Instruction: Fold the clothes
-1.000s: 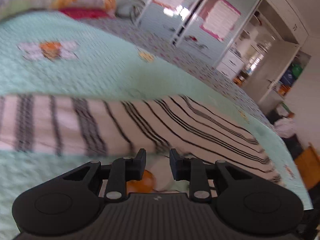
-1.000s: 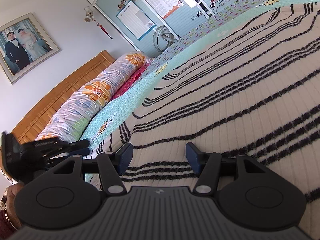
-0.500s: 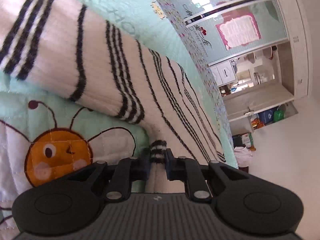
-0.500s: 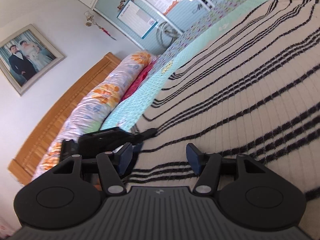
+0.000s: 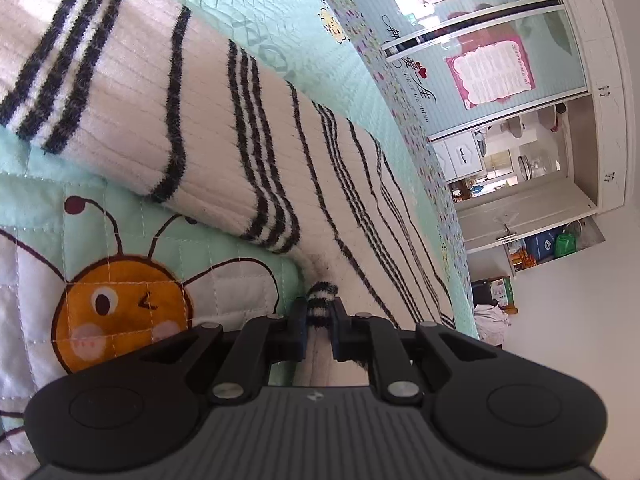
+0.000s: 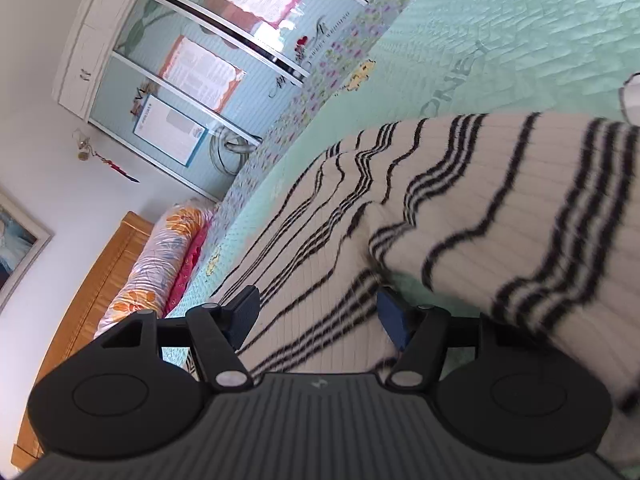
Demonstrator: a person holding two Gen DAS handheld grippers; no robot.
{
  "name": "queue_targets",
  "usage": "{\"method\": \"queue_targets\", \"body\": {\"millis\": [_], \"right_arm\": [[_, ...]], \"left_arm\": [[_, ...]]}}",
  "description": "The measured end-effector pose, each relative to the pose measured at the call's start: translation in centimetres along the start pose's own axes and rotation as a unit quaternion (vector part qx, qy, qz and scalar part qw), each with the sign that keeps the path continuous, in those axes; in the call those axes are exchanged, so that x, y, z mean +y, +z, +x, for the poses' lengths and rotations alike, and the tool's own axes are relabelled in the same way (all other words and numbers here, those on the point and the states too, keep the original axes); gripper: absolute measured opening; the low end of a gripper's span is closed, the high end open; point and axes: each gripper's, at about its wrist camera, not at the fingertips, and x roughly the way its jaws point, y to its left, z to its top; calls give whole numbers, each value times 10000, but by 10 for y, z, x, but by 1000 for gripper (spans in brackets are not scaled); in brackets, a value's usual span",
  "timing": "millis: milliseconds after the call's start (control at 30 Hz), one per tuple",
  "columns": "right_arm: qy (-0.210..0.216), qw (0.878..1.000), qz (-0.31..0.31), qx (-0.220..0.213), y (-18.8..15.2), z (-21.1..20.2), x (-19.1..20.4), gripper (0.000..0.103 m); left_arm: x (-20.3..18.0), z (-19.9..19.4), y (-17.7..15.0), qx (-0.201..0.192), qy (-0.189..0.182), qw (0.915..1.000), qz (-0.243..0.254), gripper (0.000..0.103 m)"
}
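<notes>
Left claw [image 5: 319, 320] pinches the striped sweater [image 5: 224, 128]; right claw [image 6: 320, 316] gapes, widening.

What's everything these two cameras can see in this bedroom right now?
Striped sweater: one, cream with black stripes, spread on the bed.
Quilt: one, mint green with a cartoon bee, under the sweater.
Pillow: one, floral orange and white, beside the headboard.
Headboard: one, wooden, at the wall.
Wardrobe: one, pale blue sliding doors with posters.
Framed picture: one, on the white wall.
Left claw: one, black, pinching a bunched sweater edge.
Right claw: one, black, open over the sweater.
</notes>
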Motion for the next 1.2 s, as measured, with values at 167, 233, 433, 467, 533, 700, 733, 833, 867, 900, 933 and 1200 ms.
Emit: {"method": "queue_targets", "body": {"millis": [167,233,433,467,533,700,733,833,867,900,933,1200], "right_arm": [[-330,9995,-28,17,15,5,-3,66],[-263,9993,-189,165,12,10,-5,66],[60,9976,-437,536,16,45,2,46],[-1,9970,-448,629,17,47,0,6],[-126,9955,-471,814,18,51,-3,7],[-245,9969,-472,581,33,29,-27,4],[-336,9952,-708,591,30,31,-23,3],[-337,9954,-683,574,30,35,-21,4],[-304,9959,-636,565,31,35,-22,5],[-247,9960,-643,570,30,34,-21,7],[-189,9961,-649,575,29,33,-20,15],[205,9958,-258,853,7,-7,-11,55]], "left_arm": [[3,1,5,92,-147,9998,-22,15],[4,2,3,61,-199,9998,-32,15],[1,5,0,-53,-111,9999,41,9],[-3,5,1,-54,0,9998,209,9],[-13,1,5,-72,291,9975,644,8],[-6,-5,18,-56,450,9947,919,8],[-7,-4,17,-71,489,9936,1012,8],[-3,-3,15,-150,426,9949,897,10],[0,-4,15,-158,346,9962,778,11],[3,-6,14,-161,255,9974,652,12],[6,-8,13,-164,164,9983,527,13],[-6,-37,-14,98,-102,9982,590,60]]}}
